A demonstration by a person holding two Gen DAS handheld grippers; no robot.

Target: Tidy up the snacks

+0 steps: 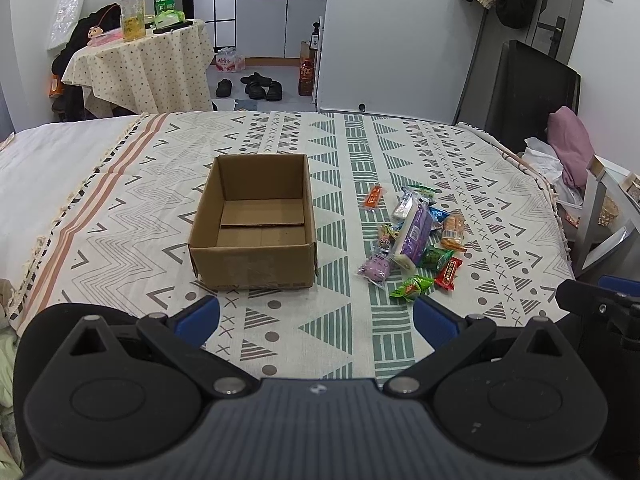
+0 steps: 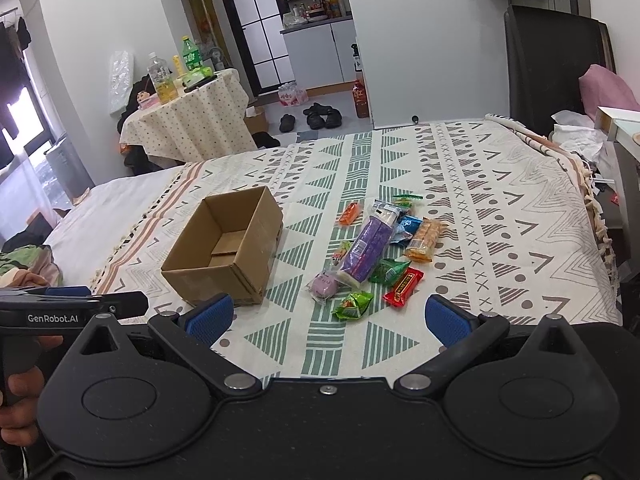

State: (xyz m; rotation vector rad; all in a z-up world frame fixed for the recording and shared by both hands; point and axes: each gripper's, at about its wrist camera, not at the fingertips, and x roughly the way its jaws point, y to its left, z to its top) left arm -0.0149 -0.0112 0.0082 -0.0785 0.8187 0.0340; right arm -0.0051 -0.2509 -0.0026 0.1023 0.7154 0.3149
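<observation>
An open, empty cardboard box (image 1: 253, 224) (image 2: 224, 248) sits on the patterned bedspread. To its right lies a pile of snack packets: a long purple pack (image 1: 416, 232) (image 2: 366, 248), a red bar (image 1: 449, 273) (image 2: 403, 287), green packets (image 1: 412, 287) (image 2: 353, 305), an orange biscuit pack (image 1: 454, 231) (image 2: 425, 239), an orange stick (image 1: 373, 197) (image 2: 349, 213) and a pink-purple pouch (image 1: 376, 268) (image 2: 325, 285). My left gripper (image 1: 316, 320) is open and empty, near the bed's front edge, short of the box. My right gripper (image 2: 328, 318) is open and empty, just short of the snacks.
The bedspread (image 1: 360, 340) covers the bed, with a white sheet (image 1: 48, 168) at left. Beyond the bed stand a small cloth-covered table (image 1: 140, 64) with bottles, shoes (image 1: 256, 86) on the floor, and a dark chair (image 1: 532, 92) at right. The other gripper shows at the left edge of the right wrist view (image 2: 60, 308).
</observation>
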